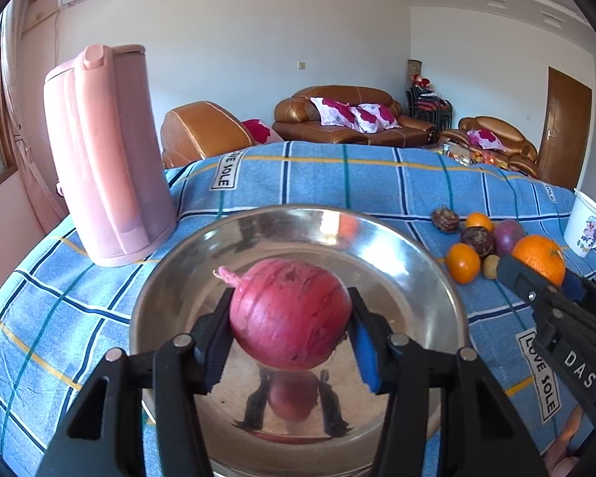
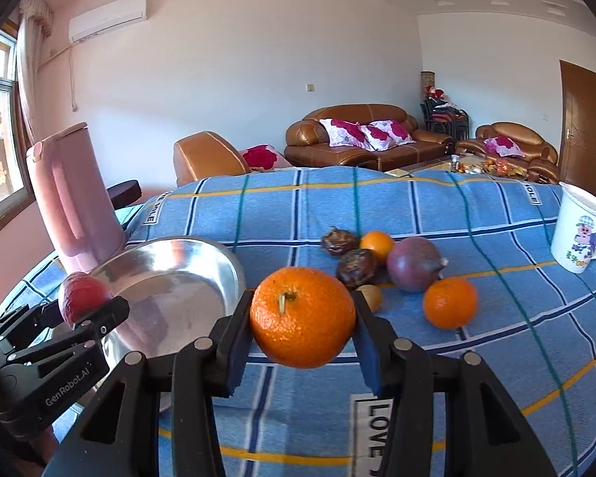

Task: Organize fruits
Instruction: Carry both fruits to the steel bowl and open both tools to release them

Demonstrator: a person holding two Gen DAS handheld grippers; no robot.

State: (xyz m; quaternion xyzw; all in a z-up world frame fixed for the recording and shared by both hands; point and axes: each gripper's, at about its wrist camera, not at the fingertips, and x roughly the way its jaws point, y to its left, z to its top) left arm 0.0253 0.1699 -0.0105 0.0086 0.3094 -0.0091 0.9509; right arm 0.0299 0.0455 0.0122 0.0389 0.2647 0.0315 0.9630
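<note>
My left gripper (image 1: 290, 318) is shut on a round red fruit (image 1: 290, 314) and holds it just above the shiny steel bowl (image 1: 437, 278). Its reflection shows in the bowl's bottom. In the right wrist view the same left gripper (image 2: 85, 310) with the red fruit (image 2: 81, 296) hangs at the bowl's (image 2: 202, 262) near left rim. My right gripper (image 2: 302, 318) is shut on a large orange (image 2: 302, 316), lifted over the blue checked cloth to the bowl's right; from the left wrist that orange (image 1: 540, 257) appears at the right edge.
A loose pile of fruit lies on the cloth (image 2: 377, 206): two small oranges (image 2: 450, 302), a purple fruit (image 2: 413, 264), dark wrinkled ones (image 2: 355, 264). A pink kettle (image 1: 107, 159) stands left of the bowl. A white mug (image 2: 580, 230) stands far right. Sofas behind.
</note>
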